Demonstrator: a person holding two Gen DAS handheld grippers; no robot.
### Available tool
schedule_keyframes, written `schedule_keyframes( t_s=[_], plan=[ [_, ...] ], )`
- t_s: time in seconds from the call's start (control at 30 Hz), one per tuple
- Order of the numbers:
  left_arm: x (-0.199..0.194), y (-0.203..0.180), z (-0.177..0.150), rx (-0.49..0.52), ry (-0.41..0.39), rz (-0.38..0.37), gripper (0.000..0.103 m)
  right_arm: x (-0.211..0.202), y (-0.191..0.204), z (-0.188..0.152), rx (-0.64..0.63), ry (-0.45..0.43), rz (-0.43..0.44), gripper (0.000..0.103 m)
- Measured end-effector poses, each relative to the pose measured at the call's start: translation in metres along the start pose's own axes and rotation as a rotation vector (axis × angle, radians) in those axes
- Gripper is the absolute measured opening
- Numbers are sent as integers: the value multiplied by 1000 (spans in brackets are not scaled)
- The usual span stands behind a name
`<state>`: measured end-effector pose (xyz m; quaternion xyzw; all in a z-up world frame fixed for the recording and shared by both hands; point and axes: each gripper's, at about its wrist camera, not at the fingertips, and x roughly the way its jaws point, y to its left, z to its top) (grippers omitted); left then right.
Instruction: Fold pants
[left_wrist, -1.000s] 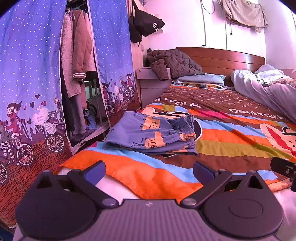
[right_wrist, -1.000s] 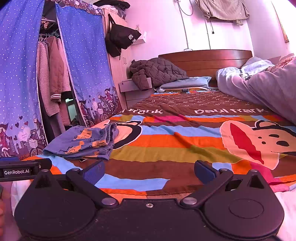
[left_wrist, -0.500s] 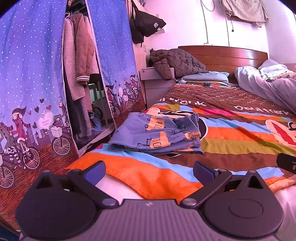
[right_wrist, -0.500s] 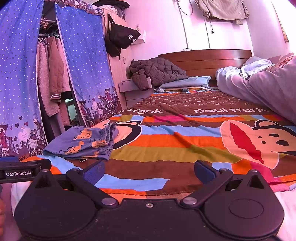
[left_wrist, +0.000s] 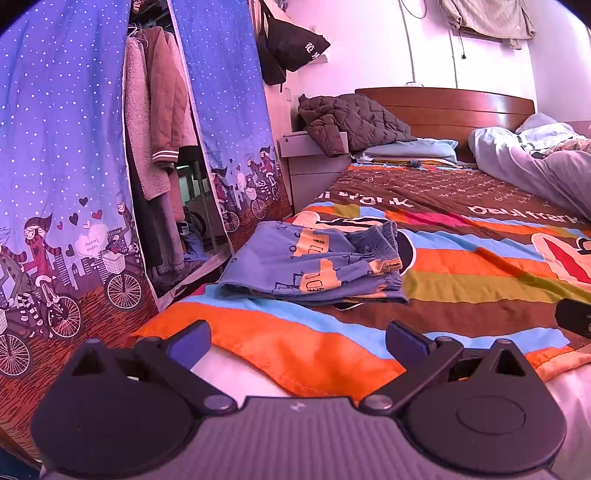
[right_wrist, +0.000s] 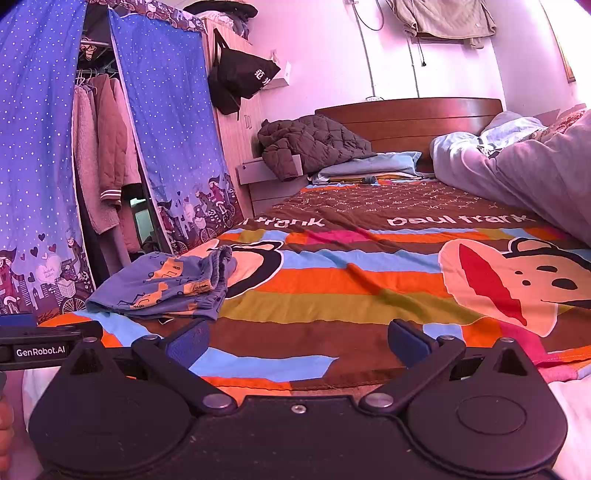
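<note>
Small blue pants (left_wrist: 314, 267) with orange patches lie folded in a compact stack near the left edge of the striped bedspread (left_wrist: 461, 269). In the right wrist view the same pants (right_wrist: 166, 286) sit at the left. My left gripper (left_wrist: 297, 338) hovers open at the foot of the bed, short of the pants, with nothing between its fingers. Over the bedspread's near hem my right gripper (right_wrist: 297, 341) is open and holds nothing. A black edge of the right gripper shows at the right rim of the left wrist view.
A blue curtained wardrobe (left_wrist: 74, 166) with hanging coats stands left of the bed. A brown jacket (left_wrist: 351, 118) lies on the bedside cabinet by the headboard (left_wrist: 443, 107). A grey duvet (right_wrist: 517, 177) is heaped at the far right. A black bag (right_wrist: 240, 77) hangs on the wall.
The left wrist view has turned slightly right and drawn back, so the pants appear a little farther right. The right gripper and the pants have not moved.
</note>
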<state>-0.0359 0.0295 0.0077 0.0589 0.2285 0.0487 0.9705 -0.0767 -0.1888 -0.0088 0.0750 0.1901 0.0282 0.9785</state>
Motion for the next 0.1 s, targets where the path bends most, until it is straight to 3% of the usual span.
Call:
schedule_keyframes(
  t_s=[0.1],
  plan=[
    [0, 2, 0, 0, -2, 4, 103, 0, 0, 0, -1, -1, 0, 102]
  ],
)
